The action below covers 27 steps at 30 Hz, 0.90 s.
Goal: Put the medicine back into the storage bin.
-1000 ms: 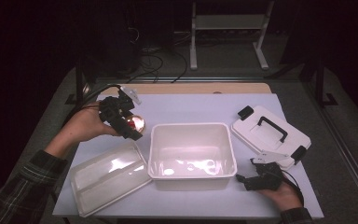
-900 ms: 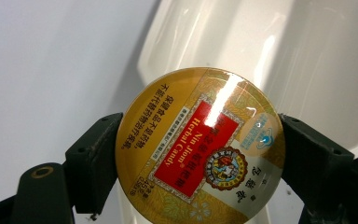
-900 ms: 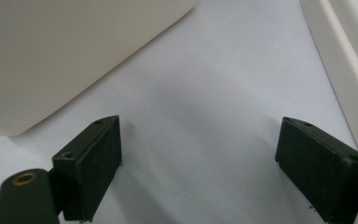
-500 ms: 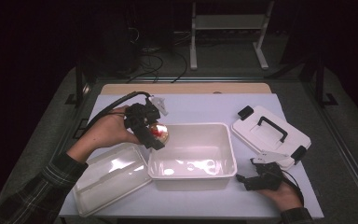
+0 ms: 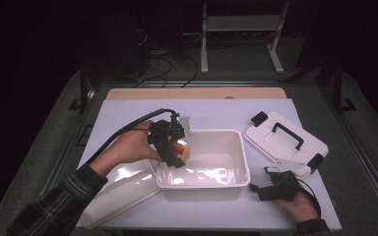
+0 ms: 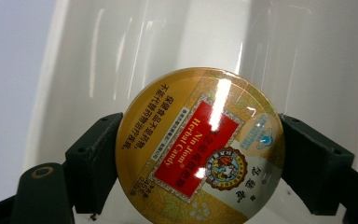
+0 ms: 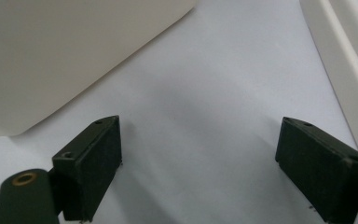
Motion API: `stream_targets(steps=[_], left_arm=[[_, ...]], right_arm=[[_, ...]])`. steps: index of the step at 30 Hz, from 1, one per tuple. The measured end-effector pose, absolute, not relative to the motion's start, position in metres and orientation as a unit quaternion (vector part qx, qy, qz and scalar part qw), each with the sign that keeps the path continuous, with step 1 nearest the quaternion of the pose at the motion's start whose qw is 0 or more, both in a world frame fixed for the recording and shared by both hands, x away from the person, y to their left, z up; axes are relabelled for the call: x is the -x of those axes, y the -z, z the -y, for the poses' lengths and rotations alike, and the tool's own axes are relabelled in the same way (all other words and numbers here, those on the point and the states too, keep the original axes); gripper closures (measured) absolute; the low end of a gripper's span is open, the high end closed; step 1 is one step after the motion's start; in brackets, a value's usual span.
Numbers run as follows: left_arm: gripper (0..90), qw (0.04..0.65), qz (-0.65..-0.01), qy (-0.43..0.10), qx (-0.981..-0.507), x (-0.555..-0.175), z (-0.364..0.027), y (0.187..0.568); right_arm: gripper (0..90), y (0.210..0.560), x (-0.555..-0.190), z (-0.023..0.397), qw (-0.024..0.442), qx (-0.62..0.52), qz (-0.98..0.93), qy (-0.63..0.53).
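Candy tin [image 6: 200, 147]: round, flat, gold with a red label reading "Nin Jiom Herbal Candy"; it sits between the jaws of the left gripper [image 5: 170, 142], lid facing that gripper's camera.
Grip: the two black pads press on opposite points of the tin's rim, one at each side in the left gripper view, so the jaws stand fairly wide around the tin's full width.
Where the tin is: in the high view it hangs over the left end of the white tub [image 5: 236, 142], just inside the rim and above the floor, not resting on it.
Key relation: the tub's floor lies straight beyond the tin, along the line the jaws point; the left gripper view shows glossy white tub wall [image 6: 307, 56] behind the tin on all sides.
Tin's axis: no long axis, being a disc; its flat face stands tilted, not level with the tub floor.
Likely next move: lowering a little further and letting go, judged from the tin's place inside the rim; dropped from this tilt it could roll or land on edge.
Right gripper [image 5: 270, 189]: rests on the white table cover [image 7: 205, 93] just beside the tub's near right corner, jaws wide apart with nothing between them.
Nearer hand: the left, by far.
Other things: a clear lid [image 5: 123, 191] leans at the tub's left; a white lid with a black handle [image 5: 285, 142] lies to its right.
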<state>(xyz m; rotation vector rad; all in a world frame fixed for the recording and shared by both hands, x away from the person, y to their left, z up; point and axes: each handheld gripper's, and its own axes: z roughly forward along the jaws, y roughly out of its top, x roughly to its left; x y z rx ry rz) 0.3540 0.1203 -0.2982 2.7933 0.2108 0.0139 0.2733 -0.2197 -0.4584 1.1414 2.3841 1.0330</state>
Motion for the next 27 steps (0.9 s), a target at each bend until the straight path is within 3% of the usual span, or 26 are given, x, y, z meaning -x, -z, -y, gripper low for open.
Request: stream_targets(steps=[11, 27], left_arm=[[19.6, 0.143, -0.080, -0.002, -0.987, -0.357, -0.121, 0.327], [16.8, 0.160, -0.079, -0.005, -0.984, -0.358, -0.126, 0.327]], right_arm=[[13.5, 0.458, -0.273, 0.220, 0.151, -0.397, -0.830, -0.360], [13.5, 0.459, -0.274, 0.220, 0.152, -0.396, -0.831, -0.360]])
